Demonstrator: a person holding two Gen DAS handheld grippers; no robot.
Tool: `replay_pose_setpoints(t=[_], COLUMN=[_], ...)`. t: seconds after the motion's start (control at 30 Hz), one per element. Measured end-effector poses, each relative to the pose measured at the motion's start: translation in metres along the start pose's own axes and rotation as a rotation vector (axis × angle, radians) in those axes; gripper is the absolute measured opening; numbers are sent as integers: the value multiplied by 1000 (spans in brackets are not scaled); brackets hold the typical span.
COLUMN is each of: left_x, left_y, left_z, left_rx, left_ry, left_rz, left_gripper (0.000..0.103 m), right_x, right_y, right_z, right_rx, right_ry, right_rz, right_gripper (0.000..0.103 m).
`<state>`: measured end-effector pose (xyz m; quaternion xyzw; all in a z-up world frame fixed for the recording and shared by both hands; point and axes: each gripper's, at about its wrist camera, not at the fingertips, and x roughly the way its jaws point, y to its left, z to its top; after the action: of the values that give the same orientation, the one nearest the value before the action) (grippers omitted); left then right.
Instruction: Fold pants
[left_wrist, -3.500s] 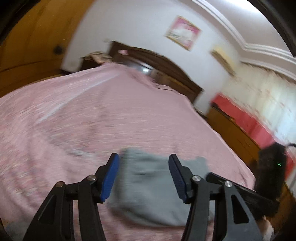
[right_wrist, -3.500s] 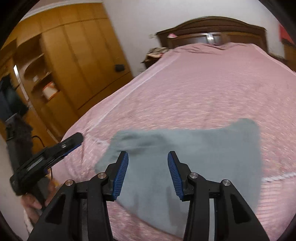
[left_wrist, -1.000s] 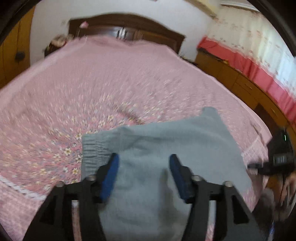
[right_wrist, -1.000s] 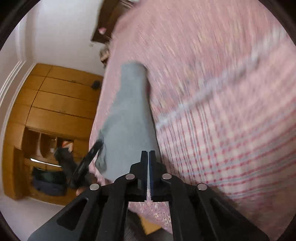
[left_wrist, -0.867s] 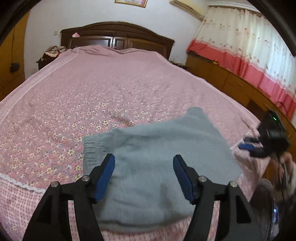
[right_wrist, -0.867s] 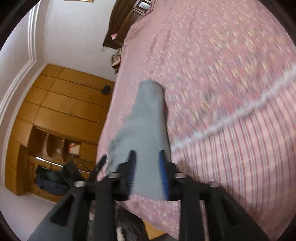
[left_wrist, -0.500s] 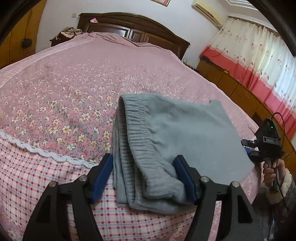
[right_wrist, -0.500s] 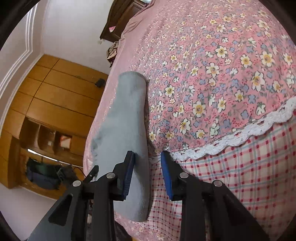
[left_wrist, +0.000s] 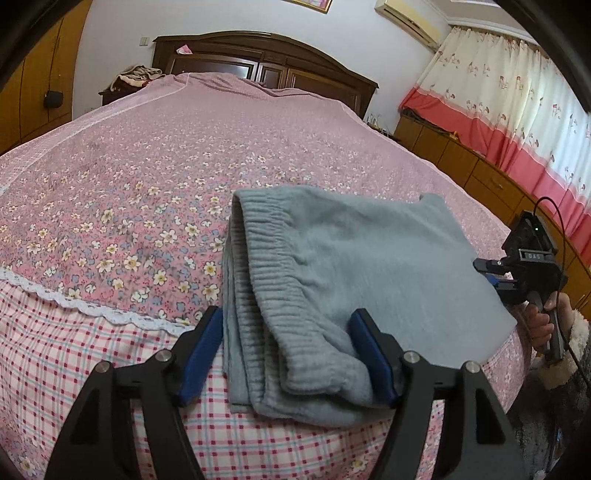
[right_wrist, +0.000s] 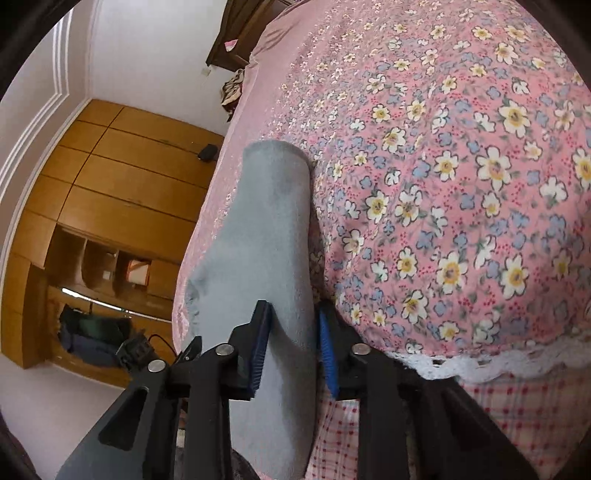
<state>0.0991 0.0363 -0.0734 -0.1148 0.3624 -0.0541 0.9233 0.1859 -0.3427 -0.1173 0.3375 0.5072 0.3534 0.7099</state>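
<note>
Folded grey pants (left_wrist: 354, 266) lie near the front edge of the pink flowered bed (left_wrist: 155, 166), ribbed waistband toward me. My left gripper (left_wrist: 288, 356) straddles the waistband end with its jaws wide. The right pad touches the cloth and the left pad stands just beside the folded edge. In the right wrist view, turned on its side, the pants (right_wrist: 269, 229) run between the blue pads of my right gripper (right_wrist: 293, 352). Its jaws are closing and the cloth fills the gap. From the left wrist view, a hand holds the right gripper (left_wrist: 495, 275) at the pants' far right edge.
A dark wooden headboard (left_wrist: 258, 62) stands at the far end of the bed. Low wooden cabinets (left_wrist: 480, 170) and red-and-cream curtains (left_wrist: 517, 110) line the right side. A wooden wardrobe (right_wrist: 122, 177) is on the other side. A white lace border (left_wrist: 92, 310) and checked skirt mark the bed's front edge.
My left gripper came down and in, so the waistband end now lies between its jaws. The right jaws went from shut to apart, then narrowed onto the pants' folded edge.
</note>
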Motion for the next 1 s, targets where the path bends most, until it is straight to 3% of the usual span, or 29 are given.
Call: replay_pose_setpoints(t=[0.33, 0.63, 1.0], left_x=[1, -2, -9], left_y=[3, 8, 15], left_z=[-2, -2, -1], left_rx=[-1, -5, -29], left_ry=[-1, 1, 3], left_rz=[-3, -9, -31], left_gripper=[74, 74, 74], right_x=[3, 5, 28], right_y=[23, 97, 161], right_z=[-17, -3, 2], right_rx=[-46, -202, -286], right_ry=[-30, 12, 33], right_rz=[-126, -351, -565], right_gripper=[12, 11, 11])
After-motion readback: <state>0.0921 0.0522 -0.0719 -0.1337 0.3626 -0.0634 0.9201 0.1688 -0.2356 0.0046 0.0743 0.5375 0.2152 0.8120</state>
